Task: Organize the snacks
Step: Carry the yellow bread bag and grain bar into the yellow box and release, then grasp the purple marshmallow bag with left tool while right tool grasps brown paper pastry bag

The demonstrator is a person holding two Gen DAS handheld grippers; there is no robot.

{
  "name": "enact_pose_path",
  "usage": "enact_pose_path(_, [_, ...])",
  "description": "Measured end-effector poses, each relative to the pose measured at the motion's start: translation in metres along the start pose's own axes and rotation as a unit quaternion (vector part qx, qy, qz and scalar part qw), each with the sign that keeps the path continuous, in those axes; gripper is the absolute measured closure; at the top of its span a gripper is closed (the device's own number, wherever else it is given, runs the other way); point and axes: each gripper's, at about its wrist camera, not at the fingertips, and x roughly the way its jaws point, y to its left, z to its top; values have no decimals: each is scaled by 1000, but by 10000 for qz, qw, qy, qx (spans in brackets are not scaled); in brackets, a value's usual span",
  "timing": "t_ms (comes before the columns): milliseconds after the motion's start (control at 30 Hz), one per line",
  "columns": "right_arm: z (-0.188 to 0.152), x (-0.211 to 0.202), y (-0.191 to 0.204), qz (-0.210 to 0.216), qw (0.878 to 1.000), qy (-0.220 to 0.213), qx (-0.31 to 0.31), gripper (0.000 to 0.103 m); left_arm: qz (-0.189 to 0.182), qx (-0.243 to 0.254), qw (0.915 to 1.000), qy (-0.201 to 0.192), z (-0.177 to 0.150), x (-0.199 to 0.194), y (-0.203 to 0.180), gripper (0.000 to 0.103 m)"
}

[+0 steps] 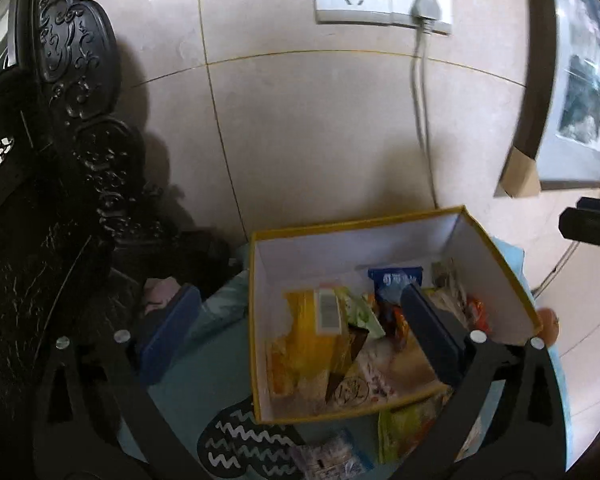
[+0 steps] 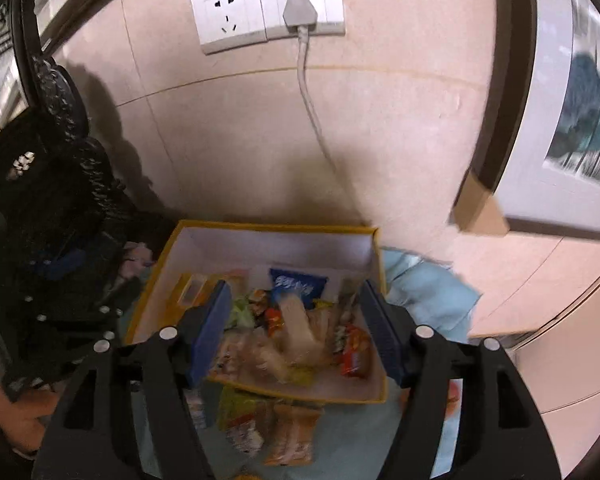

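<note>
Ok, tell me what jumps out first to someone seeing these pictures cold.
The yellow-rimmed box, open and heaped with bright snack packets, sits centre on a light blue cloth. More packets lie loose in front of it. On the tiled wall above, a white double socket holds one grey plug, its cord dropping behind the box.

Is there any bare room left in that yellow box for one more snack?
Yes. The yellow box has bare white floor along its back wall, on both sides of the blue packet. Its front half is crowded with piled wrappers. Loose snacks also crowd the blue cloth before the box; the cloth to the box's right looks freer.
</note>
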Motion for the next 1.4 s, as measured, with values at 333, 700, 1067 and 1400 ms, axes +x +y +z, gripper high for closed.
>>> enact_pose_path(333, [-108,17,-15,-54,9957,892,224,36,-594,276,9971,378,-105,-33,-27,2])
enact_pose_path(700, [-182,73,-8,-180,9849,1708,241,45,-1390,1235,9760,1130,-261,-45,-91,2])
enact_pose_path(1067, [-188,112,5,-222,9862,1637,108,45,-1382,1165,9723,1484,-285,-21,-81,47])
enact_pose_path(1400, [-199,123,24,88,9767,2111,-374,73,-1541,967,9711,1545,-286,-25,-54,52])
